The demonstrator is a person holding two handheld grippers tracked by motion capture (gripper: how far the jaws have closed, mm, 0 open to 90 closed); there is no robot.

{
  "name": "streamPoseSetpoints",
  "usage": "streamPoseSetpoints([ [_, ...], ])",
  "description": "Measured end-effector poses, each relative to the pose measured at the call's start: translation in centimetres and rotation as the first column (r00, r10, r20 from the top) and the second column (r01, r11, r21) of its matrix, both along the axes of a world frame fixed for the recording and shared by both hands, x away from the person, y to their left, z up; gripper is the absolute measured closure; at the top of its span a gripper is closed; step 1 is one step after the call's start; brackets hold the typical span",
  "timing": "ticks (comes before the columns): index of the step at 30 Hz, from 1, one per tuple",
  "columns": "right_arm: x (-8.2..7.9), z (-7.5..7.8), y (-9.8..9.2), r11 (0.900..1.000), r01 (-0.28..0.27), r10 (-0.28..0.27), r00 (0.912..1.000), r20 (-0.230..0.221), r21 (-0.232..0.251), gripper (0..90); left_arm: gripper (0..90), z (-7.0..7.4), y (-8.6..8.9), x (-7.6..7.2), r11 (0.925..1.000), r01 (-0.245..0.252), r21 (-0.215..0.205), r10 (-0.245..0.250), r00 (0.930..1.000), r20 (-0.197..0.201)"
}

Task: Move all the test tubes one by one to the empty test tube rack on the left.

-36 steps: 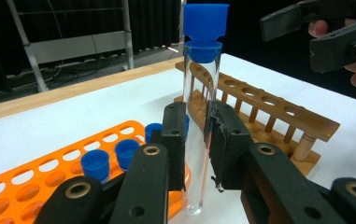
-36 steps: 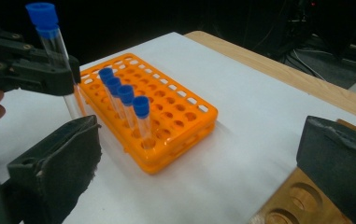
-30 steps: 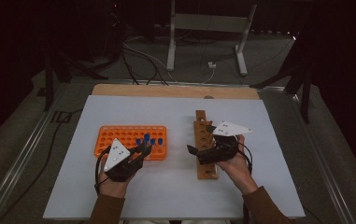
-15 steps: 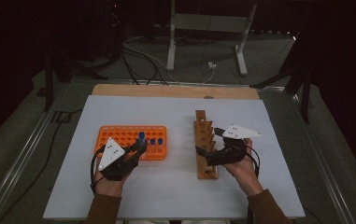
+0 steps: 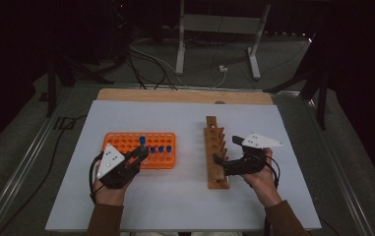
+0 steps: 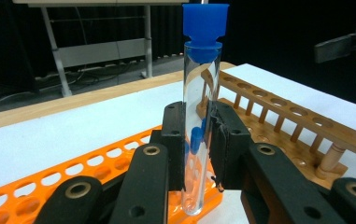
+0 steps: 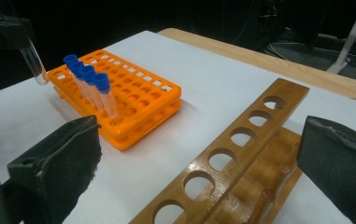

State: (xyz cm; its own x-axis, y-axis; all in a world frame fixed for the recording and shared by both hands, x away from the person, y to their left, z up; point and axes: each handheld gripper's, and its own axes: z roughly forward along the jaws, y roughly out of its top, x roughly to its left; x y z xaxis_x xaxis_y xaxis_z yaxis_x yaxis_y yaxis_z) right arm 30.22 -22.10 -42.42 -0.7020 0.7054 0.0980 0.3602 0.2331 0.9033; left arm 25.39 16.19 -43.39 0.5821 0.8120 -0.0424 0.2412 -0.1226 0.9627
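Item: capped tube in transfer from orange rack [image 5: 126,143] to wooden rack [image 5: 215,152], on white table [image 5: 185,206].
The tube [image 6: 200,116], centre of the left gripper view, is clamped upright by the left gripper [image 6: 199,140]; it should be kept vertical and carried clear. The right gripper [image 7: 199,158], jaws parted and empty, is held over the wooden rack at lower right.

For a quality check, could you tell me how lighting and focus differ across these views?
High view: lit table, dark surroundings. Left gripper view: the test tube is sharp, background black. Right gripper view: the near pads are soft, the orange rack clearer.
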Motion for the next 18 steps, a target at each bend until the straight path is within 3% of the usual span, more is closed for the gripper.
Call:
streamPoseSetpoints([
  [18,0.0,-0.1,-1.3,1.0,0.021,-0.021,0.9998,0.002,0.015,0.0,78.1,-0.9,1.3,0.8,0.9979,-0.064,0.004,0.065,0.9979,-0.004],
])
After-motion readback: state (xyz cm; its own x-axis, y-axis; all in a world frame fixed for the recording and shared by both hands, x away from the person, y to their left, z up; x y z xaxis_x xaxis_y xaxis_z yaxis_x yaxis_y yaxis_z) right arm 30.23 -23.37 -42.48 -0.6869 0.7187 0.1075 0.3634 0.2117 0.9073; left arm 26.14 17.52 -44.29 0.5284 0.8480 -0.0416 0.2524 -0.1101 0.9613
